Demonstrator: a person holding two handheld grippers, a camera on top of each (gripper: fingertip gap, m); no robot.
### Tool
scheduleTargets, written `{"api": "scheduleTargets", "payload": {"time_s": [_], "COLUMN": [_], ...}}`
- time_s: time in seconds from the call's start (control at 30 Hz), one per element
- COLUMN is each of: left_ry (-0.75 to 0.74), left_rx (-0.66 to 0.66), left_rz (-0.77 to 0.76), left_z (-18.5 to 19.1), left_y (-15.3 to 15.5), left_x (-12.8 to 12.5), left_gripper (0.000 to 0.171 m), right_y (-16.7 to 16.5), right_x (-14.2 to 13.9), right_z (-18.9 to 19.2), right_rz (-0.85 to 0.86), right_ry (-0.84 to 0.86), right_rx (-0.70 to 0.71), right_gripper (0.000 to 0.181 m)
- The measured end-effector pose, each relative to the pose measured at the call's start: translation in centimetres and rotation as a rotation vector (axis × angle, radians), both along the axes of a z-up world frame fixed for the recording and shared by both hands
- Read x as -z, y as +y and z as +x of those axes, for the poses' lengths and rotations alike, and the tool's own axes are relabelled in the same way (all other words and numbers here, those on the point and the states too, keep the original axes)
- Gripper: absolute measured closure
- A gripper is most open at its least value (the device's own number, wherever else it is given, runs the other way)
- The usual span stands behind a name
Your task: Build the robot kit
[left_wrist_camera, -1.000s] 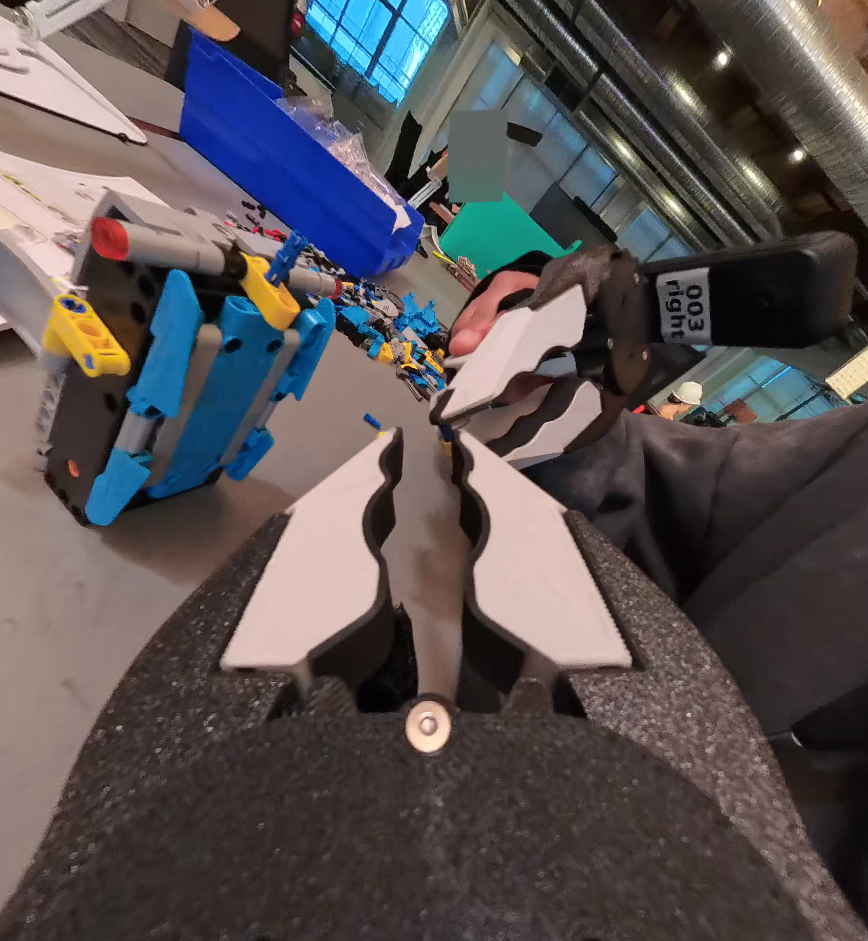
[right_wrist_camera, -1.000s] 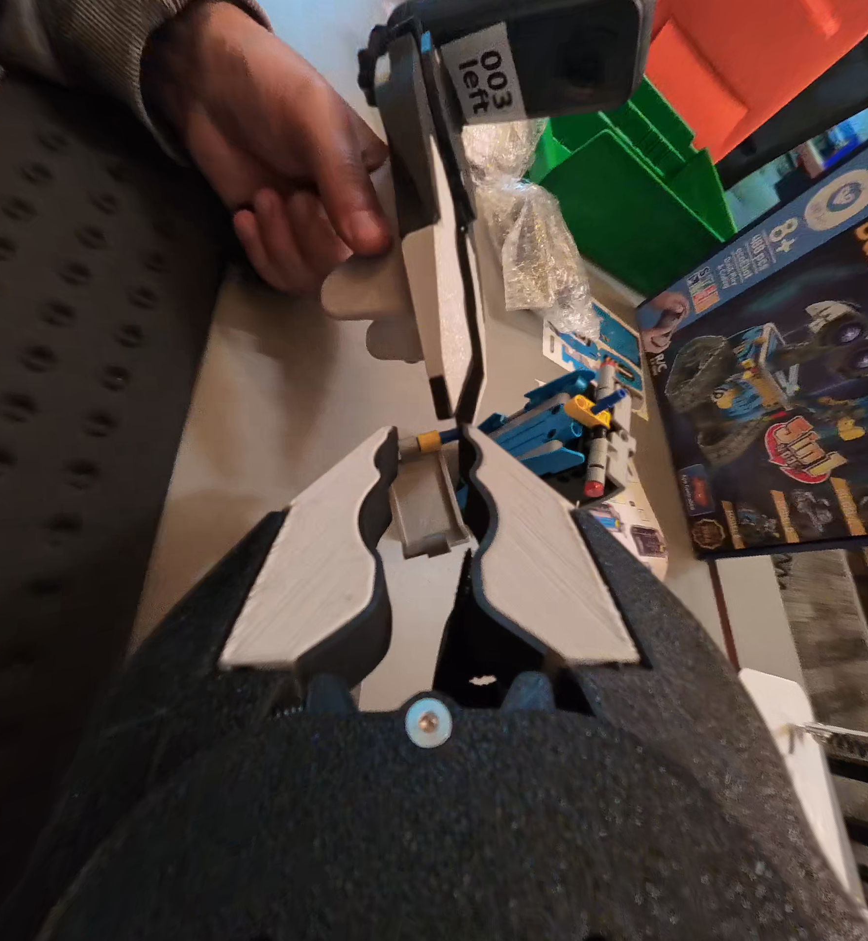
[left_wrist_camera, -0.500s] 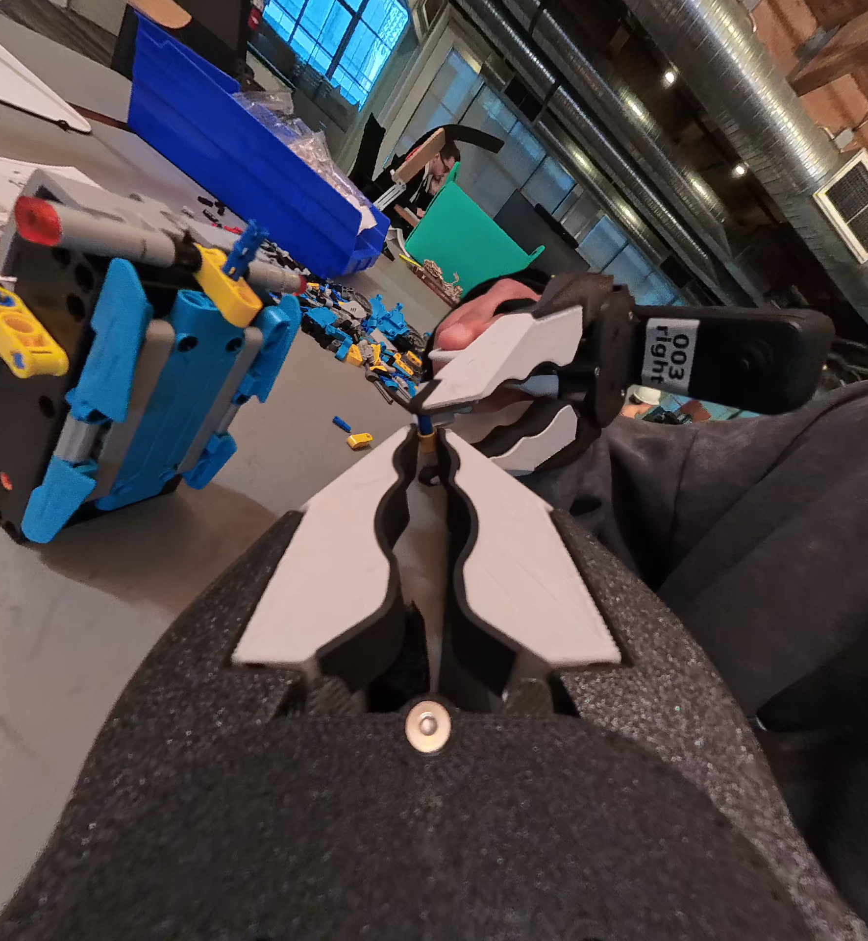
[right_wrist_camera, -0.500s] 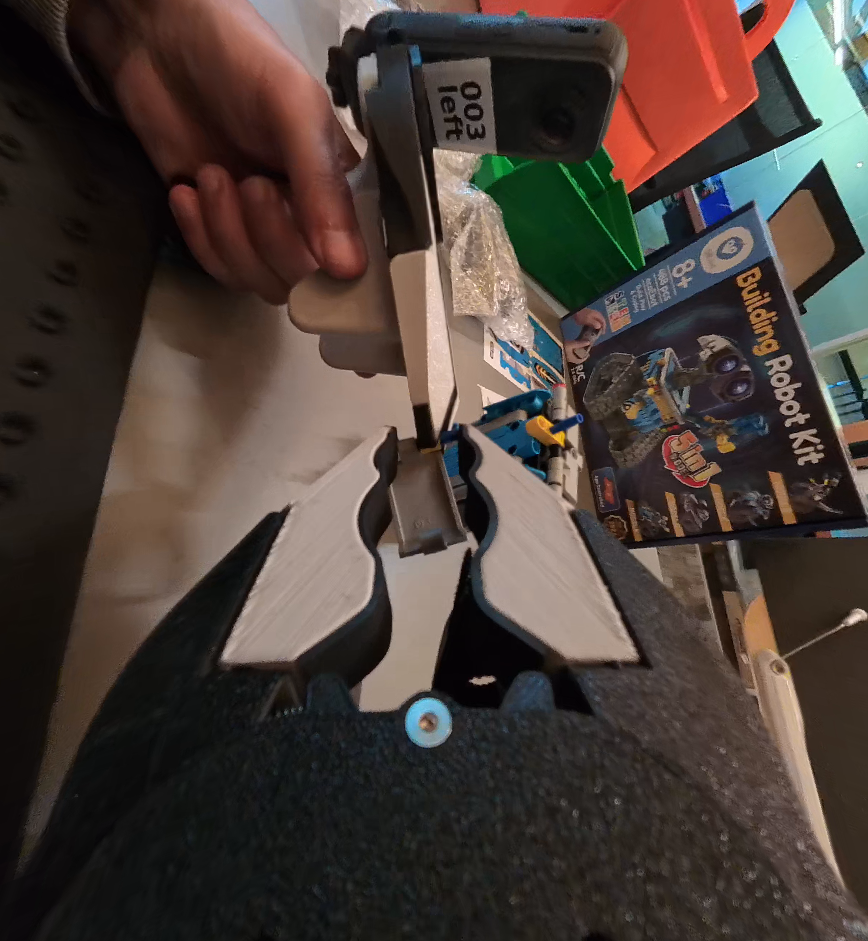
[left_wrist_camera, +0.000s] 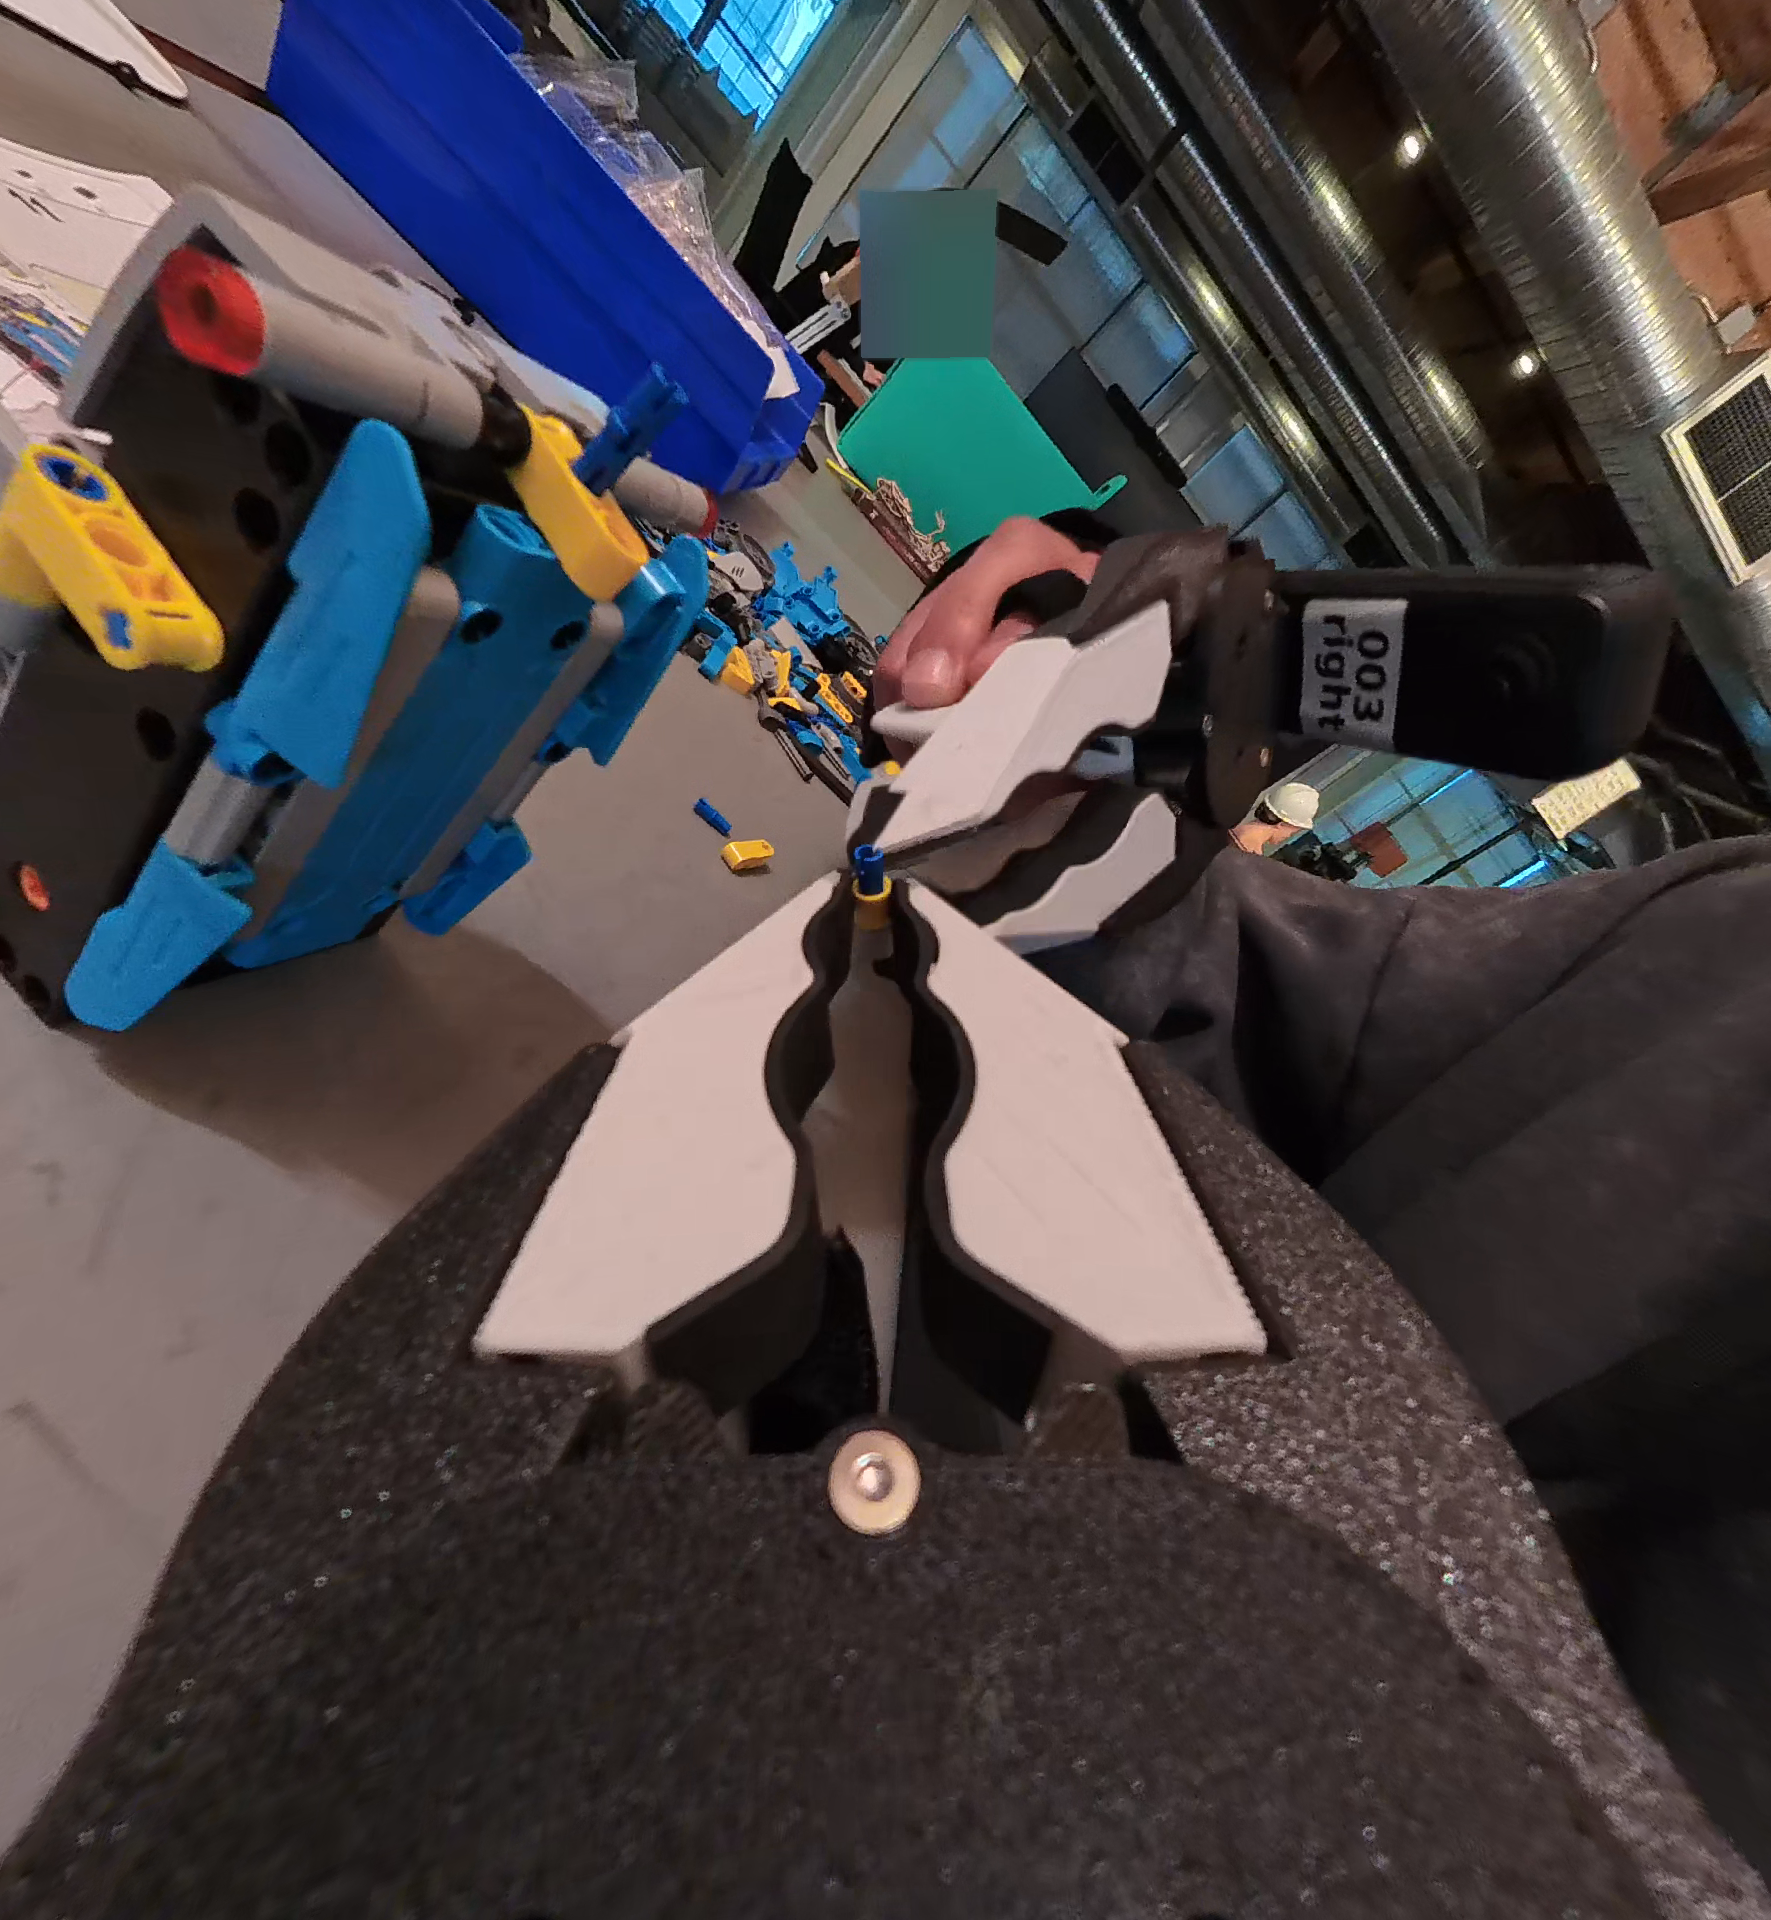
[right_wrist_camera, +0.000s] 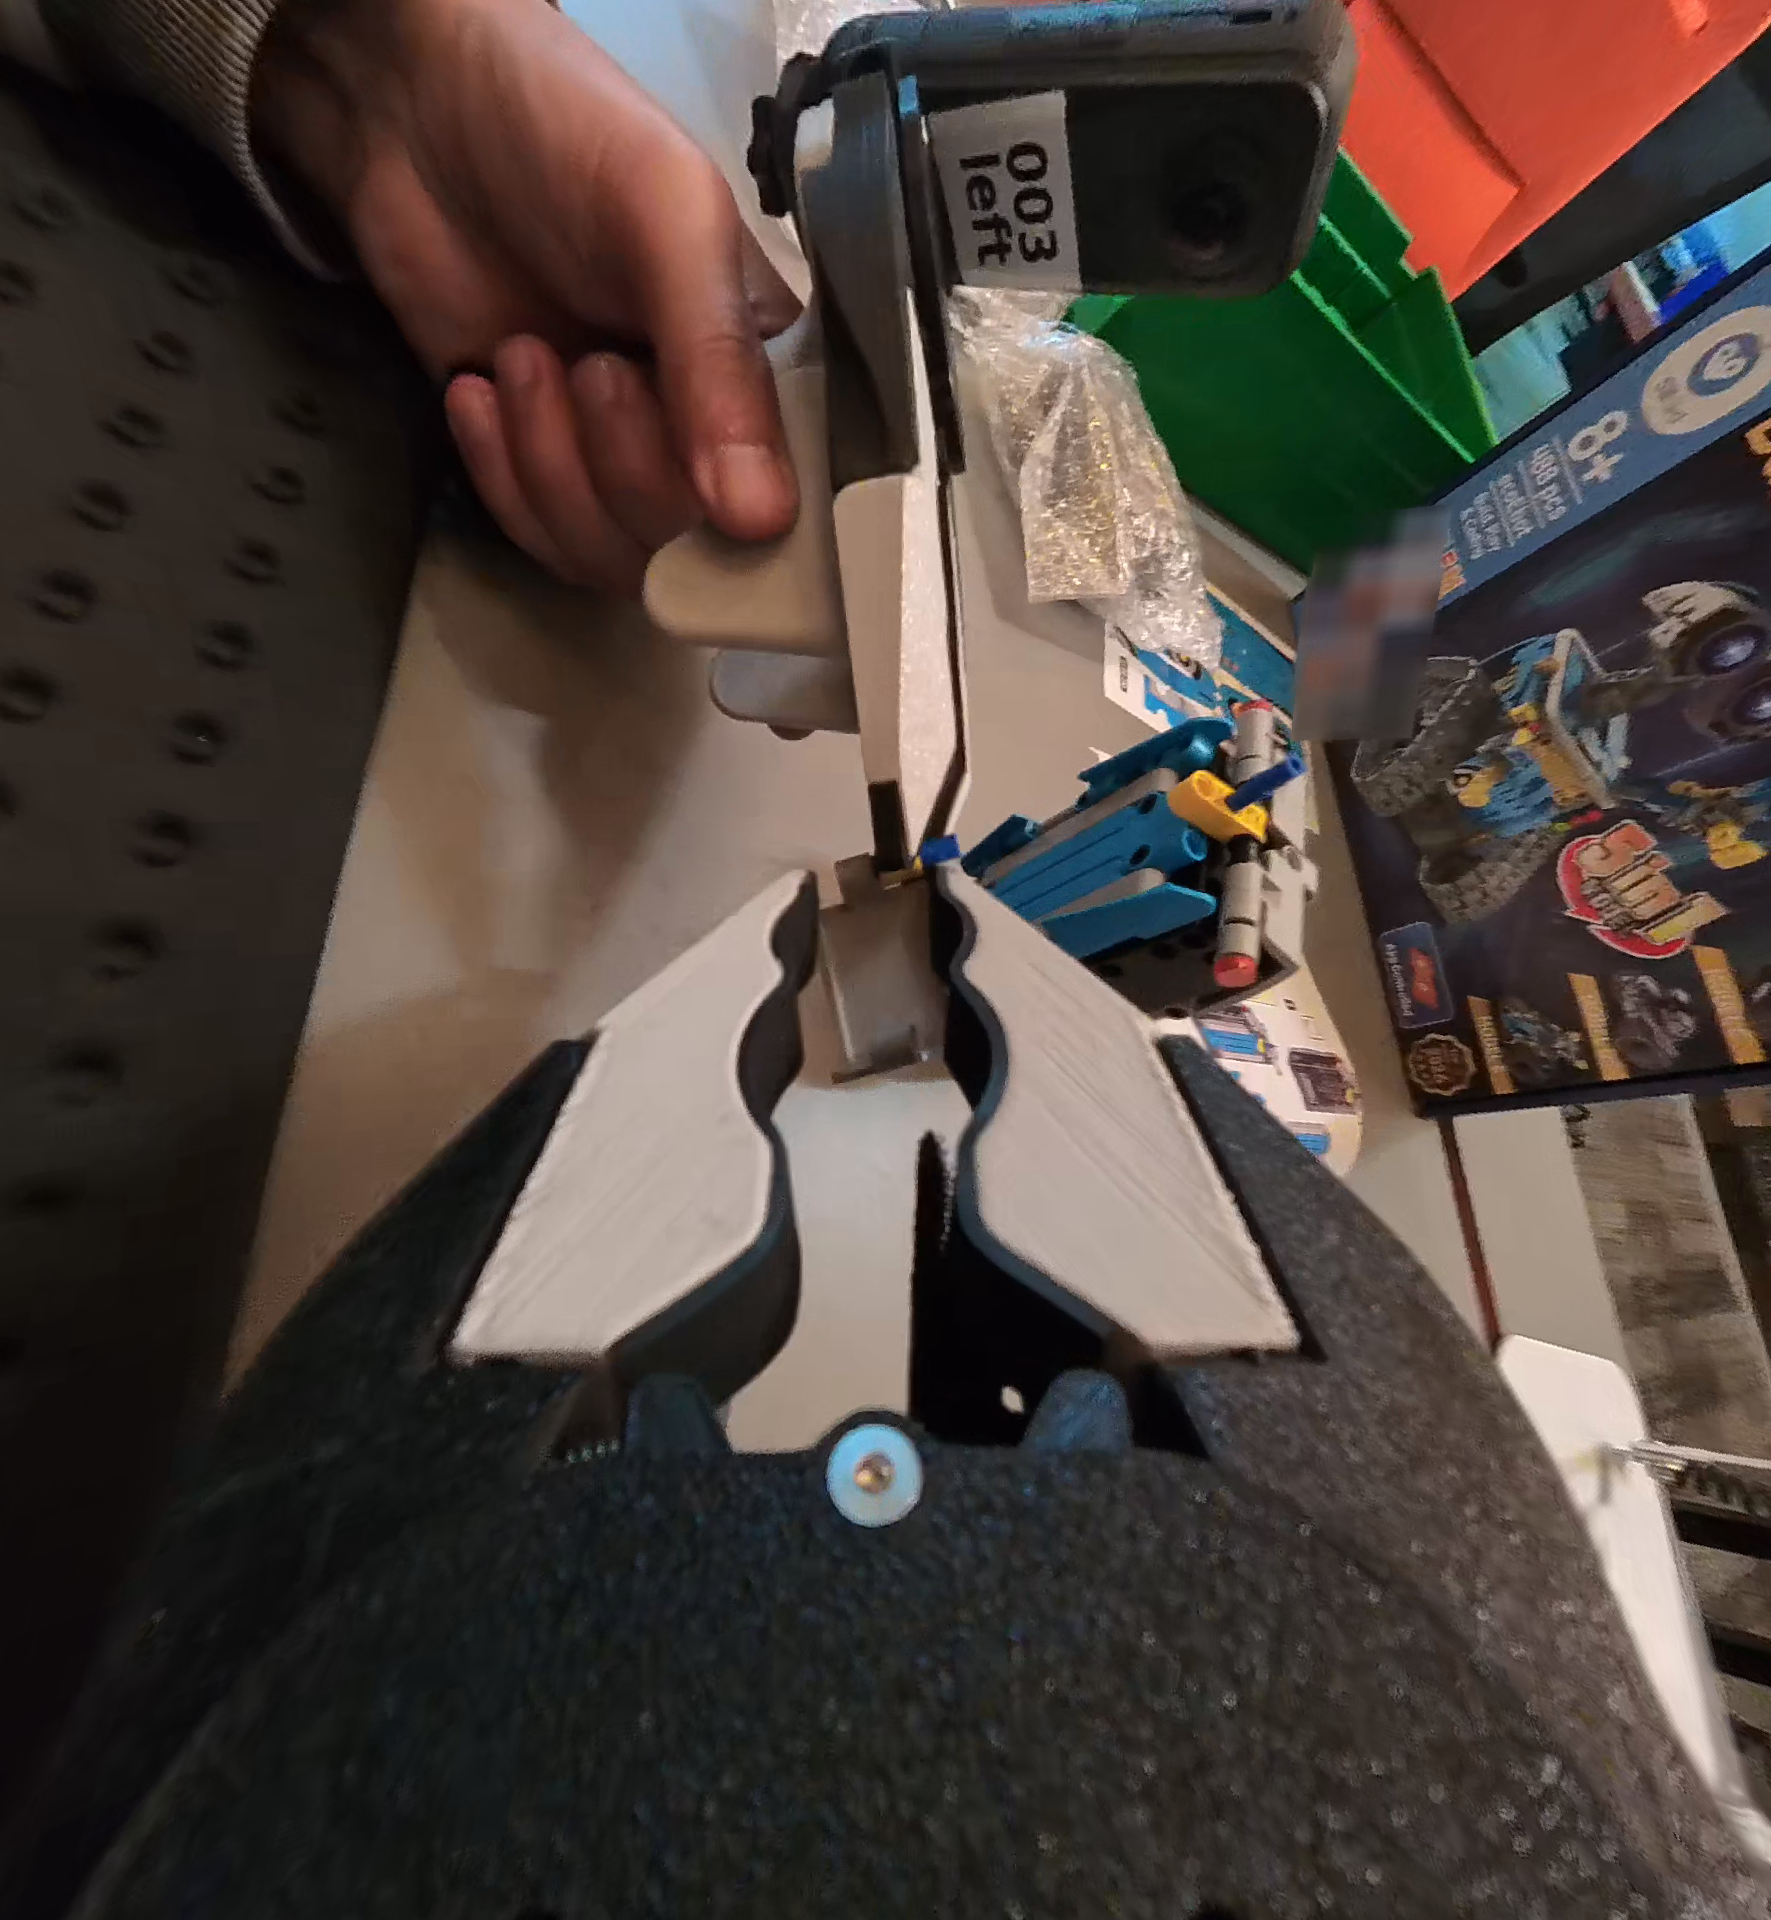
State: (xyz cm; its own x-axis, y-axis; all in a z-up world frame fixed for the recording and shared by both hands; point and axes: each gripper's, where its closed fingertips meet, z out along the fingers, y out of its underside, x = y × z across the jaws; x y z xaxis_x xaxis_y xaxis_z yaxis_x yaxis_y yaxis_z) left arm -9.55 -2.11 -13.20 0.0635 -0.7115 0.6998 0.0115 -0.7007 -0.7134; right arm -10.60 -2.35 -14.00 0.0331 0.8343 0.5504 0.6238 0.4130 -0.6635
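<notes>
— Grey plastic was what the right gripper (right_wrist_camera: 876, 883) had: a grey panel piece (right_wrist_camera: 876, 997) pinched between its two fingers, lengthways, with the far end poking out past the tips.

— And the left gripper (left_wrist_camera: 870, 906)?

— Drawn in narrow, tips nipped on a small yellow connector (left_wrist_camera: 869, 906) with a blue pin (left_wrist_camera: 867, 858) standing out of it. That bit sat right at the far end of the grey panel, so the two grippers met tip to tip, nearly at right angles. I couldn't tell whether the connector was seated on the panel or only touching it.

— Where was all that, measured from the blue-and-black brick model (left_wrist_camera: 268, 665)?

— In front of the model, nearer the person and clear of it, held above the grey table (left_wrist_camera: 133, 1247). A hand (right_wrist_camera: 548, 312) gripped the left tool's handle.

— What else lay around the model?

— Behind it was a long blue bin (left_wrist_camera: 548, 229). Off to its far side was a heap of loose bricks (left_wrist_camera: 787, 644), and between the model and the grippers lay one stray yellow piece (left_wrist_camera: 746, 854) on the table. From the other side I saw a printed kit box (right_wrist_camera: 1608, 831) just beyond the model, with green bins (right_wrist_camera: 1276, 416) and a crumpled plastic bag (right_wrist_camera: 1089, 488) farther off.
</notes>
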Motion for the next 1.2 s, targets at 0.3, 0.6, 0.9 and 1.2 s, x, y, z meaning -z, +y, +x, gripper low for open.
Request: {"api": "scheduleTargets", "payload": {"time_s": [0.3, 0.6, 0.9, 1.2], "left_ry": [-0.006, -0.03, -0.097, -0.239], "left_rx": [0.009, 0.008, 0.005, 0.022], "left_rz": [-0.04, -0.054, -0.051, 0.084], "left_z": [0.1, 0.2, -0.1, -1.1], "left_y": [0.0, 0.0, 0.1, -1.5], "left_x": [0.2, -0.1, -1.2, -4.8], "left_gripper": [0.166, 0.166, 0.165, 0.139], "right_y": [0.0, 0.0, 0.2, -1.6], "right_x": [-0.1, -0.4, -1.3, -6.8], "right_z": [-0.2, -0.2, -0.4, 0.3], "right_rz": [0.111, 0.076, -0.007, -0.382], "right_ry": [-0.021, -0.024, 0.07, 0.459], "right_rx": [-0.007, 0.008, 0.012, -0.144], "right_gripper": [0.165, 0.167, 0.167, 0.166]}}
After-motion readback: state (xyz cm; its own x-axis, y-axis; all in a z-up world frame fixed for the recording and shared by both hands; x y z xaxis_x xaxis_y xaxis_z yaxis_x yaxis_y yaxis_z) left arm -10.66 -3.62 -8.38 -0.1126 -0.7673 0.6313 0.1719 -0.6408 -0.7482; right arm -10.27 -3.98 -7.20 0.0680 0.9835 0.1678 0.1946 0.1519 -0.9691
